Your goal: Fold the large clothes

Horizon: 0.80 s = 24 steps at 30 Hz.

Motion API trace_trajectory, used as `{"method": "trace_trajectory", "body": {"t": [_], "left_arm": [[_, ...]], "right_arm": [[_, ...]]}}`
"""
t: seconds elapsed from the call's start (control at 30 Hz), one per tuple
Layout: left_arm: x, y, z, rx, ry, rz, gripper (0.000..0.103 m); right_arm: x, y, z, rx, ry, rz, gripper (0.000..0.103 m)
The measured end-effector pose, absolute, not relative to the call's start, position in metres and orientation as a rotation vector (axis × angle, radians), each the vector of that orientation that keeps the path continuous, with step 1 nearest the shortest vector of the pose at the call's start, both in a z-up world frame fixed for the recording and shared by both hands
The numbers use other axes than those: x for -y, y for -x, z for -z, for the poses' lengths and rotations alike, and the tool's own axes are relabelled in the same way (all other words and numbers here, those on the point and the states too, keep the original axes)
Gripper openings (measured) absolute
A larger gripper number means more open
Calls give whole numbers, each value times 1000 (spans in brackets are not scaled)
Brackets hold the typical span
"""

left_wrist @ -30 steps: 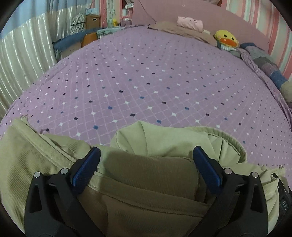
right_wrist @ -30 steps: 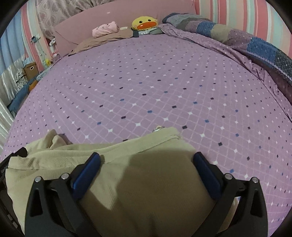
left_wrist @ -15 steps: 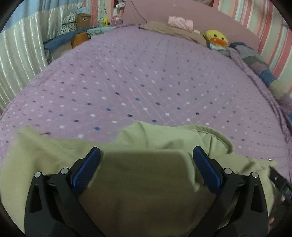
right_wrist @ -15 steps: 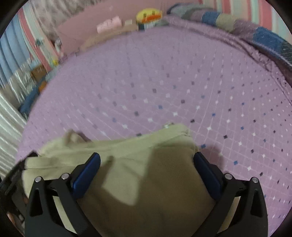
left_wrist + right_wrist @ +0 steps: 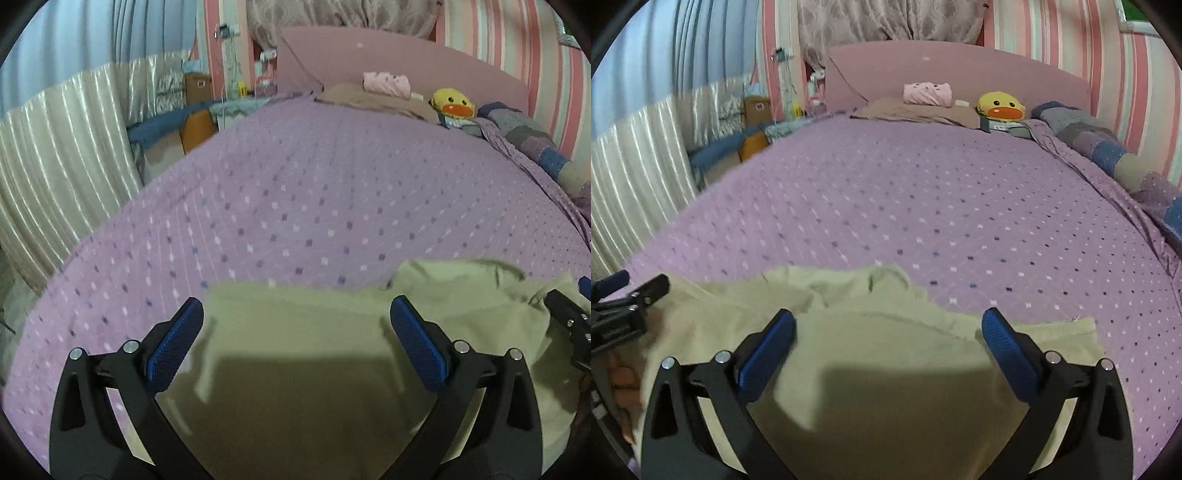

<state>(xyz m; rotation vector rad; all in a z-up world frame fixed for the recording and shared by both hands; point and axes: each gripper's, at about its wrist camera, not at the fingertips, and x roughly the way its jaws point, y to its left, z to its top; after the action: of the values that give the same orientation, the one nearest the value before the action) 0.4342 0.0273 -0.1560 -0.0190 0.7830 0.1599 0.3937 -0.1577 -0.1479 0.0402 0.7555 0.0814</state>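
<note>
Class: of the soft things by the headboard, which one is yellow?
The duck plush: yellow with an orange beak. The roll beside it is pink, the pillow brown.

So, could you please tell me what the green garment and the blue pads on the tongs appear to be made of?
The green garment looks like a soft, matte woven or knit cloth, perhaps cotton: it creases and bunches loosely on the bedspread. Blur hides the weave. The pads look like blue rubber or textured plastic, with a fine gridded grip surface, set on smooth black plastic arms.
</note>
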Motion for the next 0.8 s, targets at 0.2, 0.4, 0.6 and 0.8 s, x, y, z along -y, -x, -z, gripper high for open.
{"method": "trace_trajectory", "body": {"t": [0.2, 0.4, 0.6, 0.8], "left_arm": [[-27, -413, 178, -722, 2, -127, 100], [-32, -408, 189, -687, 28, -118, 100], [-38, -423, 201, -693, 92, -86, 100], [-28, -433, 206, -752, 38, -127, 100]], "right_arm": [[169, -376, 166, -734, -118, -115, 101], [166, -374, 179, -715, -114, -131, 102], [170, -388, 189, -724, -163, -170, 102], [164, -396, 188, -771, -140, -144, 102]]}}
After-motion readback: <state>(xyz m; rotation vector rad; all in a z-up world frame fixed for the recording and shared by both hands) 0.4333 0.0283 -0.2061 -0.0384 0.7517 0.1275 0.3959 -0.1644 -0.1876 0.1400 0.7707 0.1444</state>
